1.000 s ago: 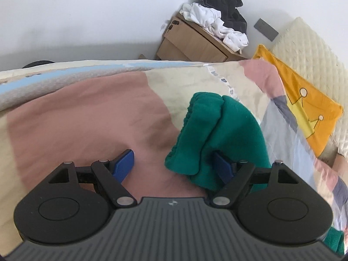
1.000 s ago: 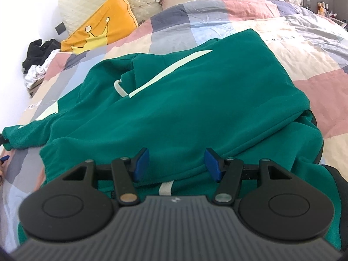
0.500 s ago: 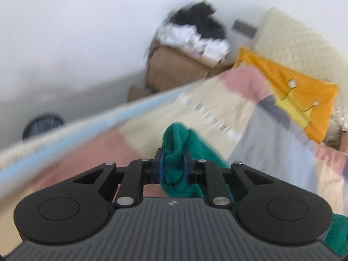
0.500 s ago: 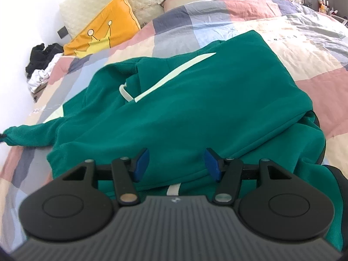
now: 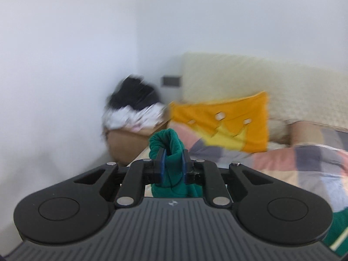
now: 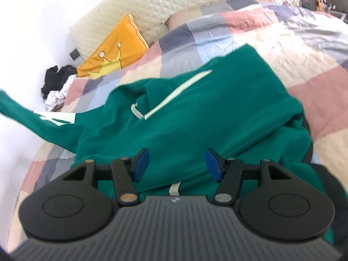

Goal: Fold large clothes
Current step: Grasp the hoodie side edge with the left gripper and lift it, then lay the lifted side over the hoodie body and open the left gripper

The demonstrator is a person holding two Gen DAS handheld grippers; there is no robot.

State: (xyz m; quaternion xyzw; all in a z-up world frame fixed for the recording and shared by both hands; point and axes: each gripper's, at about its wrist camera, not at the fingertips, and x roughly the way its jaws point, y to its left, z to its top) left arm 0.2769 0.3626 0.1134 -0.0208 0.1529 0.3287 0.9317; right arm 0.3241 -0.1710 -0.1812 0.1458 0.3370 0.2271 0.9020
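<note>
A large green hoodie [image 6: 195, 117] with pale stripes lies spread on the patchwork bed cover [image 6: 282, 43]. My left gripper [image 5: 173, 163] is shut on the green sleeve cuff [image 5: 167, 141], which bunches up between the blue pads and rises above them. In the right wrist view that sleeve [image 6: 32, 119] stretches up and off to the left edge, lifted off the bed. My right gripper [image 6: 177, 163] hovers open just over the hoodie's near hem, nothing between its fingers.
An orange crown pillow [image 6: 115, 50] leans on the quilted headboard [image 6: 174, 2]. A cardboard box [image 5: 128, 145] topped with black and white clothes [image 5: 134, 108] stands in the corner beside the bed. White walls run along the left.
My left gripper closed on the sleeve cuff and lifted it high off the bed, swinging toward the headboard. The sleeve now stretches upward. The right gripper barely shifted and stays open.
</note>
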